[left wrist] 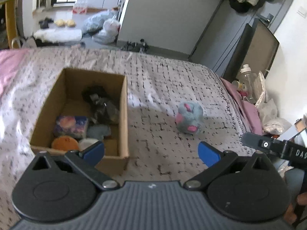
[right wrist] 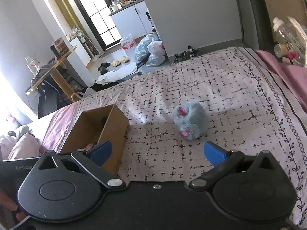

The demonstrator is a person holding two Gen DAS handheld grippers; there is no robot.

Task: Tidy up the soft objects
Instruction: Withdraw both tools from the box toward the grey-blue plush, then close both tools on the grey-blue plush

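Grey-blue plush toy (left wrist: 189,118) (right wrist: 191,122) is lying on the bedspread (left wrist: 163,80) right of the cardboard box (left wrist: 122,115), which is holding what seem soft items, while left gripper (left wrist: 151,152) and right gripper (right wrist: 157,152) are hovering near, both gaping wide, gripping nothing.

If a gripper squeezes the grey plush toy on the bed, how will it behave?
The grey plush toy looks fluffy, so it will probably compress between the jaws rather than resist. It seems light for its size, since the bedspread barely dents under it. Its rounded body may roll if nudged from the side.
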